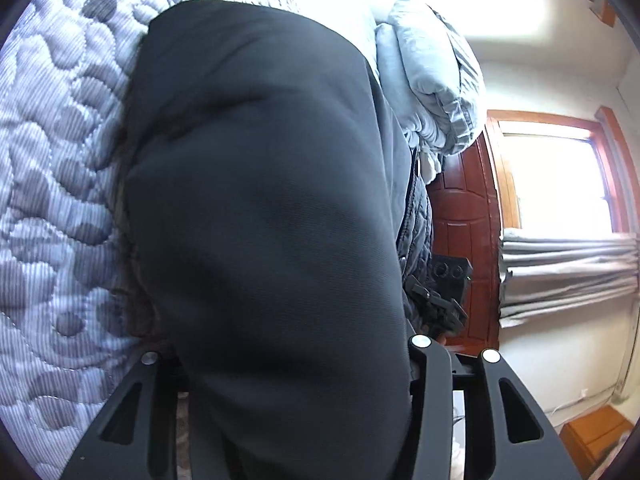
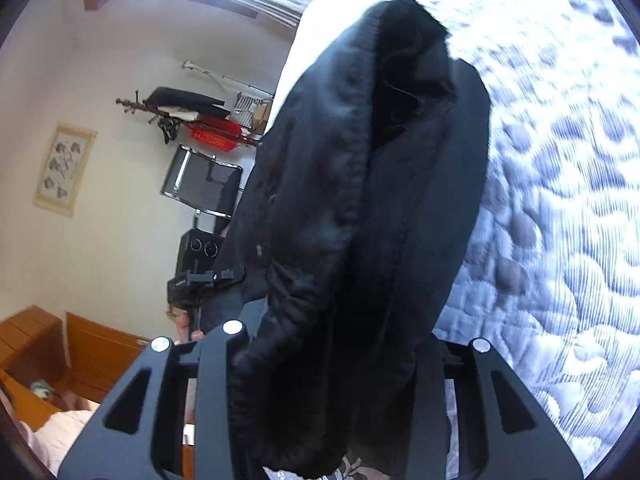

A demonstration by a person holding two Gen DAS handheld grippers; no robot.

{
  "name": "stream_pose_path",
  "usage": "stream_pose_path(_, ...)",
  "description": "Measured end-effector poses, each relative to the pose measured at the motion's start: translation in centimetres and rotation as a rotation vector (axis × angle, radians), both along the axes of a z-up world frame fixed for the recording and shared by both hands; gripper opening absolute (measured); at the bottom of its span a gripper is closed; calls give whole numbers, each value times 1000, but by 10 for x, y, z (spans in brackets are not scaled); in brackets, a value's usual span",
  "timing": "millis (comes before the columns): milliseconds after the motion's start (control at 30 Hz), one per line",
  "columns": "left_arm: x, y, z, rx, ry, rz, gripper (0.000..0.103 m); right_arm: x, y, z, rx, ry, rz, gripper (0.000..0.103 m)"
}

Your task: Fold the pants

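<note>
The black pants [image 1: 260,200] hang over the quilted bed cover [image 1: 52,184], held up by both grippers. My left gripper [image 1: 296,360] is shut on the pants; the smooth cloth fills the gap between its fingers and hides the tips. In the right wrist view, my right gripper [image 2: 336,344] is shut on the pants [image 2: 360,200], with the ribbed waistband bunched between the fingers. The right gripper [image 1: 436,304] shows in the left wrist view beside the cloth. The left gripper [image 2: 200,280] shows in the right wrist view.
The bed has a grey leaf-pattern quilt [image 2: 560,200] and pale pillows [image 1: 432,72]. A red-brown door [image 1: 460,216], a window with a grey curtain [image 1: 568,272], a chair [image 2: 204,184], a coat rack [image 2: 188,116] and wooden furniture [image 2: 60,352] stand around the bed.
</note>
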State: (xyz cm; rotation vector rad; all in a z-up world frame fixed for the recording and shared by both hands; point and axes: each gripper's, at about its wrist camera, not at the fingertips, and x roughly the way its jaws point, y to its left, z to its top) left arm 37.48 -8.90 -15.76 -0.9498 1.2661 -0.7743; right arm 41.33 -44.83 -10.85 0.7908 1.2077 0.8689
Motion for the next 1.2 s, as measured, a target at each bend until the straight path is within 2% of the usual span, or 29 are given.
stream_pose_path(133, -14, 1, -6, 38, -20, -12, 58, -4, -8, -18, 23, 33, -19, 50)
stream_pose_path(167, -3, 4, -9, 38, -22, -12, 59, -5, -11, -22, 30, 40, -26, 53)
stream_pose_path(233, -9, 7, -9, 41, -38, -14, 61, -7, -18, -29, 49, 42, -34, 55)
stream_pose_path(533, -8, 2, -3, 84, -83, -42, 67, -17, -41, -35, 75, 42, -41, 58)
stream_pose_path(833, -15, 6, 12, 152, -107, -30, 75, -57, -100, -39, 52, 39, -96, 63)
stream_pose_path(1067, -36, 27, 23, 219, -114, 25, 85, -96, -131, -33, -18, 43, -129, 65)
stream_pose_path(1200, -55, 41, 31, 285, -121, 78, 93, -123, -143, -21, -52, 23, -164, 67)
